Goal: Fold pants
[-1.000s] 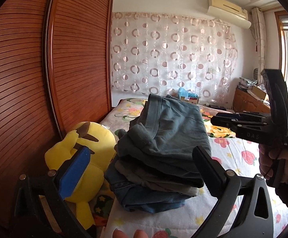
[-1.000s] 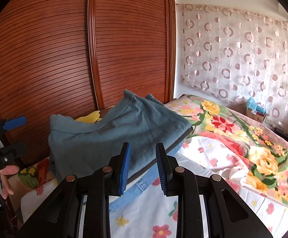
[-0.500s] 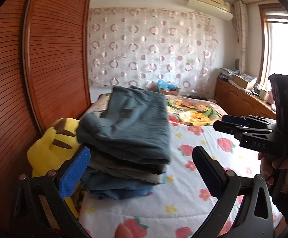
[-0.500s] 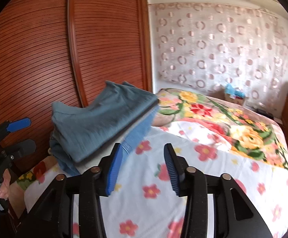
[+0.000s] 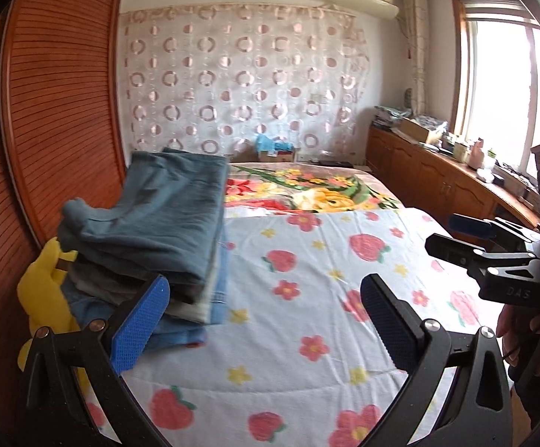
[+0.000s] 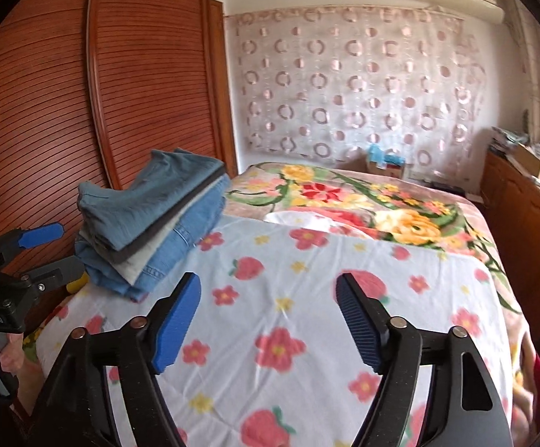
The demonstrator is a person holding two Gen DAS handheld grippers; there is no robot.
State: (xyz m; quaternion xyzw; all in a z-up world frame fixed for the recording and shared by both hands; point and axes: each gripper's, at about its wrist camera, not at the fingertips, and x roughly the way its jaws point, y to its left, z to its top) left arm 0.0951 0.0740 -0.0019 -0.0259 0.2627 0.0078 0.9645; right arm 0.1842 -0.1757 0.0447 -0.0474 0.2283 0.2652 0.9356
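Evidently the folding is finished, or nearly so. The teal-grey folded pants (image 5: 165, 223) lie flat on top of a stack of folded garments (image 6: 151, 238), above a dark grey layer, a pale grey one and blue denim jeans at the bottom. The stack sits at the left edge of the bed's white quilt printed with strawberries and flowers (image 5: 307, 298), close to the slatted red-brown wooden wardrobe door (image 6: 139, 74), with a yellow plush toy (image 5: 43, 290) just beside it on the wardrobe side.

The left gripper (image 5: 262, 320) has its blue-padded jaws spread wide and holds nothing; its left pad stands in front of the stack's lower layers, though contact cannot be told. The right gripper (image 6: 270, 320) is likewise spread wide and empty over bare quilt, well apart from the stack.

No unfolded garment shows on the quilt, so as far as these views go, little seems left beyond perhaps squaring the slightly skewed top layer.
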